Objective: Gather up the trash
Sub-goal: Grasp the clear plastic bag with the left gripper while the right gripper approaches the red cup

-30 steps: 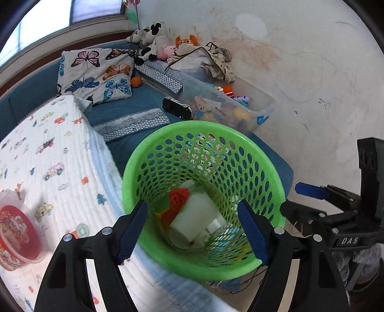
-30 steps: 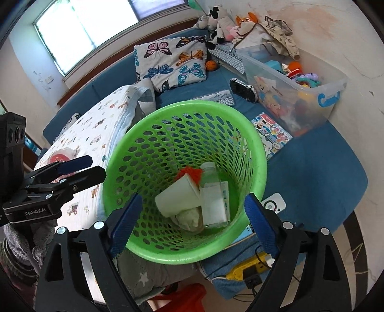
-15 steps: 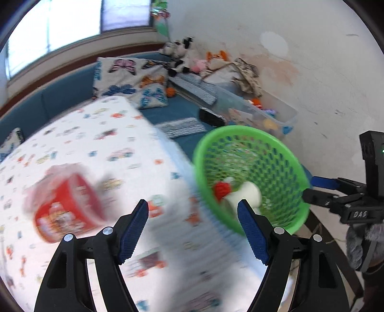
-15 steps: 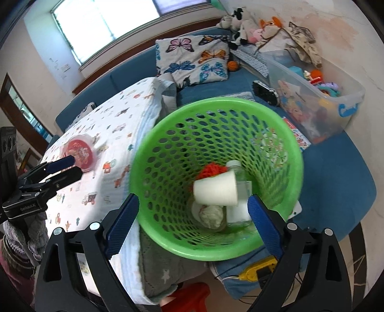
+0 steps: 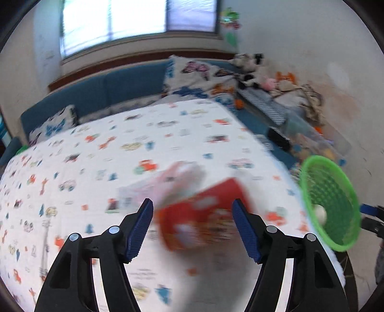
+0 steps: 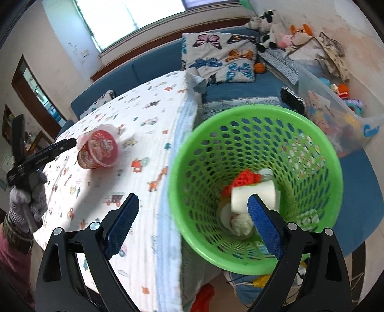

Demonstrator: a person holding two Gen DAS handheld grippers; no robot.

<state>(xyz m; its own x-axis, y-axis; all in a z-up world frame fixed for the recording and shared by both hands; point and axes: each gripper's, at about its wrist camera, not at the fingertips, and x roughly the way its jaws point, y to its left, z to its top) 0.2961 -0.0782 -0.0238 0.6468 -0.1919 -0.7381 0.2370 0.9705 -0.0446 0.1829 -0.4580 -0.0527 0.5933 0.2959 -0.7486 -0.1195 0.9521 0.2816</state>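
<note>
In the left wrist view, the left hand-held gripper (image 5: 193, 224) is closing its jaws either side of a blurred red printed plastic tub (image 5: 204, 216) lying on a white cartoon-print blanket (image 5: 96, 153), pads not yet pressing. In the right wrist view, the right hand-held gripper (image 6: 193, 224) stands wide open and empty over the blanket's edge and a green perforated plastic basket (image 6: 319, 153) holding trash, beside a blue sofa (image 6: 240, 88) under a bright window (image 6: 134, 14).

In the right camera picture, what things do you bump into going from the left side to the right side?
Left gripper → red cup lying on the printed blanket → green basket of trash → clear toy bin.

red printed cup (image 6: 98, 150) lies tipped on the patterned cloth, beside green basket (image 6: 254, 189).
</note>
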